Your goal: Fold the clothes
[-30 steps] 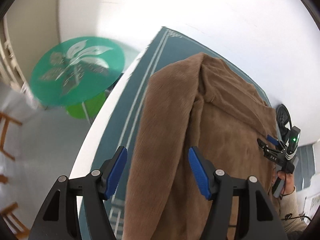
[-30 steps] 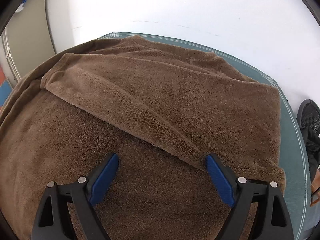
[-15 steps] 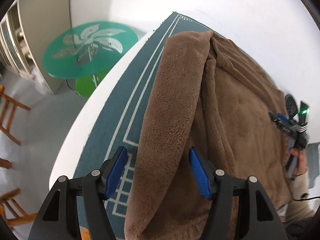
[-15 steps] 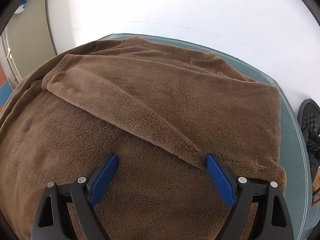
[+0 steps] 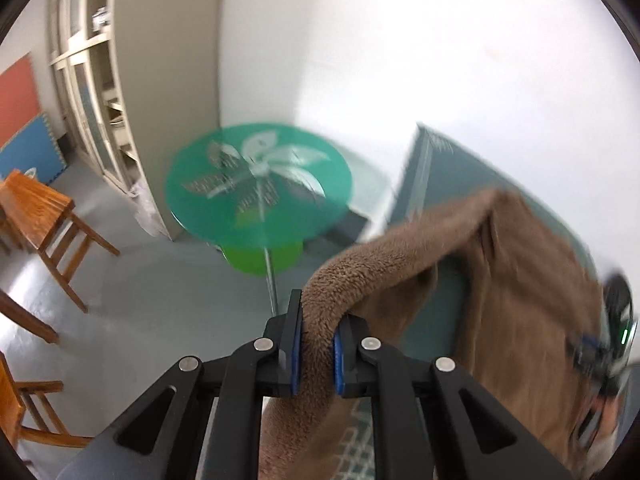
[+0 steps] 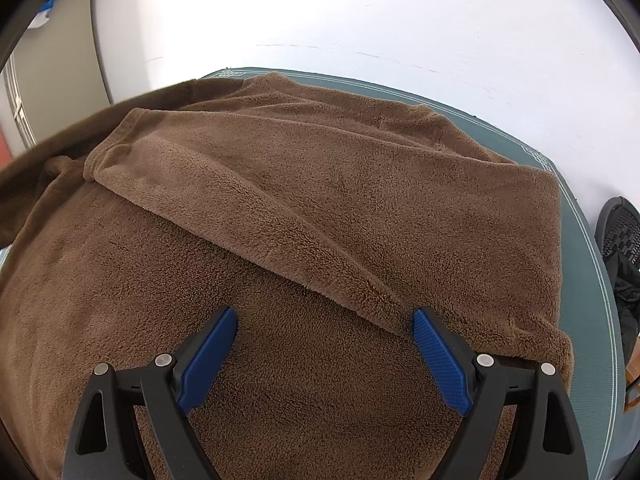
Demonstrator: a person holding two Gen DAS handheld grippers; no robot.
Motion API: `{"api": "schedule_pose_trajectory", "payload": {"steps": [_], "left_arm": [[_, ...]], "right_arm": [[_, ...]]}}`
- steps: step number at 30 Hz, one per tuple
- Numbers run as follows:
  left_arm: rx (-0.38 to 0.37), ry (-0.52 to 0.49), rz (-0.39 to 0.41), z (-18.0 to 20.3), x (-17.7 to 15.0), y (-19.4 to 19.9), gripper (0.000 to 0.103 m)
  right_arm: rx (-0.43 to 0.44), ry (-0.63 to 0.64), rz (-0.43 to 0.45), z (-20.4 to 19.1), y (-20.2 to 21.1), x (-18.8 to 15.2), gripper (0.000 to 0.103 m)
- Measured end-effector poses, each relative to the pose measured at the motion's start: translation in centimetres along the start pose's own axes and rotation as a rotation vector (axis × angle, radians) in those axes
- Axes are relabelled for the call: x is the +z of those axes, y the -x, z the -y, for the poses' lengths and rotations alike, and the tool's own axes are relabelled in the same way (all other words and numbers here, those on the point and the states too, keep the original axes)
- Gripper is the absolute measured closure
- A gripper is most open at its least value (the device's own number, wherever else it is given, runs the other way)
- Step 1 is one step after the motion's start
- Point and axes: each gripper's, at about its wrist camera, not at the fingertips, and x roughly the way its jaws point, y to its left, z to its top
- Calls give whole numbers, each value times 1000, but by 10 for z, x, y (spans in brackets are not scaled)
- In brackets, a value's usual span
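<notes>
Brown fleece garment (image 5: 520, 280) pinched in left gripper (image 5: 316, 354), under wide-open right gripper (image 6: 324, 344)

Beyond the brown fleece garment (image 5: 516, 280), open floor (image 5: 152, 304) lies between the green round table (image 5: 260, 184) and wooden chairs (image 5: 36, 216).

The left wrist view looks forward along the left tool (image 5: 316, 344), raised and tilted out past the bench (image 5: 448, 168) edge toward the floor and green round table (image 5: 260, 184). The right wrist view sits close above the brown garment (image 6: 320, 200), angled down along the right tool (image 6: 324, 344). Both share that garment
</notes>
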Motion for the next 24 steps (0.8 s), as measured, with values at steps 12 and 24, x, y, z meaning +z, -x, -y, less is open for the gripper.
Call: {"api": "schedule_pose_trajectory", "payload": {"steps": [12, 24], "left_arm": [[-273, 182, -111, -16, 58, -30, 89], [-540, 54, -156, 121, 64, -12, 89]], "right_arm": [[-6, -2, 1, -1, 0, -1, 11], [2, -8, 2, 1, 0, -1, 11]]}}
